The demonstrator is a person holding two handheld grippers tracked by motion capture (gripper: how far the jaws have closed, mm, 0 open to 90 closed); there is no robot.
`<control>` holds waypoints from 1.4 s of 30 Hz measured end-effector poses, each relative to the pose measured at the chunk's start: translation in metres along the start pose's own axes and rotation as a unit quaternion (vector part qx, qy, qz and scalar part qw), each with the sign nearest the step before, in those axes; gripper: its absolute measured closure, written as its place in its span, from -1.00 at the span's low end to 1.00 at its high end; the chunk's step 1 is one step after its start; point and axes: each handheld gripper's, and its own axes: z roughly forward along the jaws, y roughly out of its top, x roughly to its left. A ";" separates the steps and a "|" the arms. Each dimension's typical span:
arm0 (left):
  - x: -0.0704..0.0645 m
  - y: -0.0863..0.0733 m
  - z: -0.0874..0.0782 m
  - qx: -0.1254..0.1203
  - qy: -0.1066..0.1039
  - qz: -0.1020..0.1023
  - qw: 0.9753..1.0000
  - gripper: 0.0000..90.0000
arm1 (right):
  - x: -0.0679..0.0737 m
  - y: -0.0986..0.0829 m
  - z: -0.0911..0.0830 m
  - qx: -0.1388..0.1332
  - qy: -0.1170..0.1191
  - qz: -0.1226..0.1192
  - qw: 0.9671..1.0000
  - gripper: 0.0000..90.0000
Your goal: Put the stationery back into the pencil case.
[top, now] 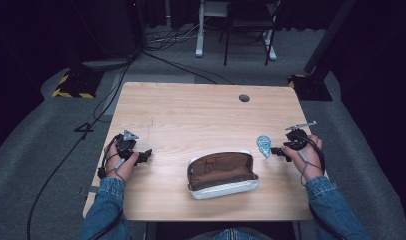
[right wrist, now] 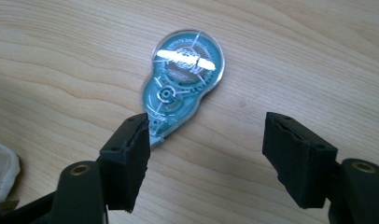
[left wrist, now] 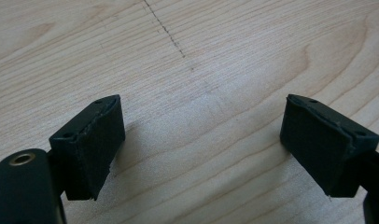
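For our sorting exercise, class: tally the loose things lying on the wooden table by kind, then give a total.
Open brown-lined pencil case with white fabric shell: 1
Teal clear-plastic correction tape dispenser: 1
Total: 2

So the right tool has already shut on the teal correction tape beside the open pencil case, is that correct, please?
Not quite: the right tool is open, not shut. The right gripper view shows its jaws spread, with the teal correction tape lying flat on the table just ahead, its tip by one jaw. It does lie beside the open pencil case.
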 end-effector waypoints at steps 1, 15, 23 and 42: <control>0.000 0.000 0.000 0.000 0.000 0.000 1.000 -0.69 | 0.002 0.001 0.001 0.001 0.002 0.000 1.000 -0.28; -0.002 0.001 0.001 0.000 -0.001 0.001 1.000 -0.69 | 0.020 0.009 0.020 0.002 0.003 -0.007 1.000 -0.28; -0.001 0.001 0.001 0.000 -0.001 0.005 1.000 -0.69 | 0.026 0.010 0.032 0.006 -0.007 -0.009 1.000 -0.27; -0.002 0.002 0.001 0.001 -0.004 0.006 1.000 -0.69 | 0.031 0.012 0.043 0.003 -0.037 -0.018 0.999 0.06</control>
